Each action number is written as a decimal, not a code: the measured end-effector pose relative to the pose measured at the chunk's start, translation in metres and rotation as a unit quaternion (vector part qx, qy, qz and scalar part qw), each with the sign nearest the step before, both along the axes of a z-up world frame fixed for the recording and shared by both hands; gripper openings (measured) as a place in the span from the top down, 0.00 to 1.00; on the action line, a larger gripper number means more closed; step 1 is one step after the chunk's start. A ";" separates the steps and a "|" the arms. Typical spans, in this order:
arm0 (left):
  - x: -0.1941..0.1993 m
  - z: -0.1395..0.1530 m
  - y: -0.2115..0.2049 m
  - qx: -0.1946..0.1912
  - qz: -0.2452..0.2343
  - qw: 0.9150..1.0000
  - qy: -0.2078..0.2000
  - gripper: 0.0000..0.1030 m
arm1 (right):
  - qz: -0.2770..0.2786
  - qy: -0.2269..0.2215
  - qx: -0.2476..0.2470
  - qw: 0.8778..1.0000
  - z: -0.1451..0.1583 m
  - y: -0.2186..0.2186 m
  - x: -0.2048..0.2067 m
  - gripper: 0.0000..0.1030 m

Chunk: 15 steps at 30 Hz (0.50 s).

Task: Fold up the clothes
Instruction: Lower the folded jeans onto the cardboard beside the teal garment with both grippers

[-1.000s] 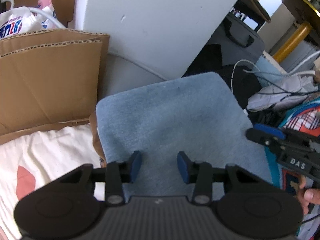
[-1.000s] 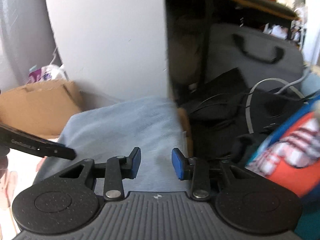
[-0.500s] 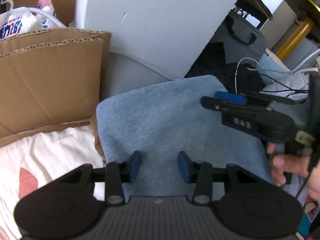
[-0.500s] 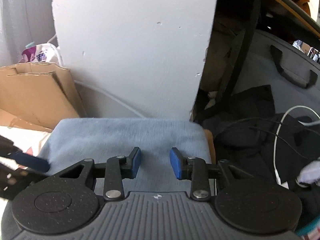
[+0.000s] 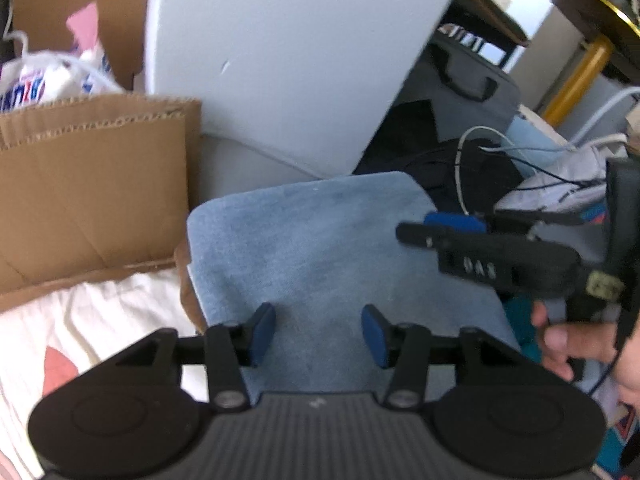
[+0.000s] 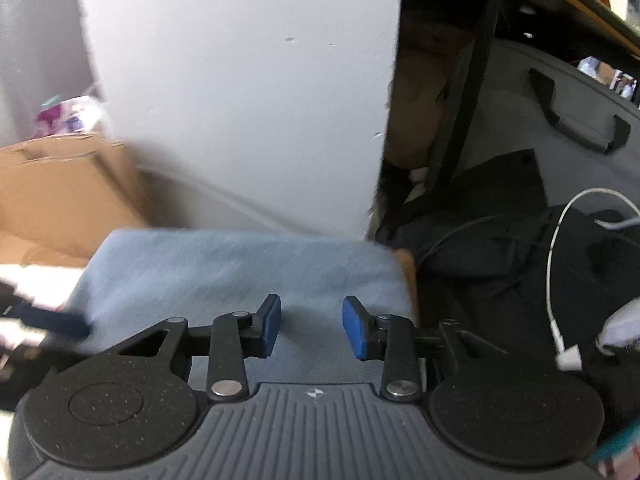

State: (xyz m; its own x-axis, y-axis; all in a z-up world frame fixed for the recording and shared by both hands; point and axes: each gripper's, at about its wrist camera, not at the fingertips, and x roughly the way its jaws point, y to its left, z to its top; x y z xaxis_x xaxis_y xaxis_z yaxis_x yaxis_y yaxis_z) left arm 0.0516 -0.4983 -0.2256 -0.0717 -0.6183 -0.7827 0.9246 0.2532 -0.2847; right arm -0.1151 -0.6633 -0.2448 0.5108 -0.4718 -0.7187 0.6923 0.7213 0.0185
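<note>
A folded light blue garment [image 5: 320,256] lies flat in front of a white panel. Low over its near edge hovers my left gripper [image 5: 319,334]; its jaws are opening, and only the cloth's surface shows under the gap. My right gripper [image 5: 428,226], held by a hand [image 5: 568,344], reaches in over the garment's right edge. In the right wrist view the garment [image 6: 240,268] fills the middle, and the right gripper [image 6: 310,330] is open just above it with nothing gripped. One of the left gripper's fingers [image 6: 56,320] shows blurred at the left.
Cardboard [image 5: 88,184] stands on the left, with a plastic bag [image 5: 48,80] behind it. White printed cloth [image 5: 80,328] lies at lower left. The white panel [image 5: 288,60] rises behind. A grey bag [image 5: 472,84], black fabric and cables [image 6: 556,264] crowd the right.
The right gripper came in from the right and now reaches over the garment's right side. The left gripper's pads stand slightly wider apart. The garment has not moved.
</note>
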 end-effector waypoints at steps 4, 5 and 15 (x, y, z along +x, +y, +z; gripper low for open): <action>-0.017 0.004 0.014 -0.029 -0.025 0.999 -0.038 0.52 | 0.022 -0.006 -0.017 1.000 0.006 0.035 -0.016 0.60; -0.021 0.004 0.017 -0.032 -0.032 0.998 -0.044 0.54 | 0.025 -0.010 -0.019 0.999 0.006 0.043 -0.020 0.60; -0.043 -0.011 0.014 0.000 -0.077 0.991 -0.107 0.52 | 0.025 -0.029 -0.006 0.999 -0.002 0.079 -0.031 0.60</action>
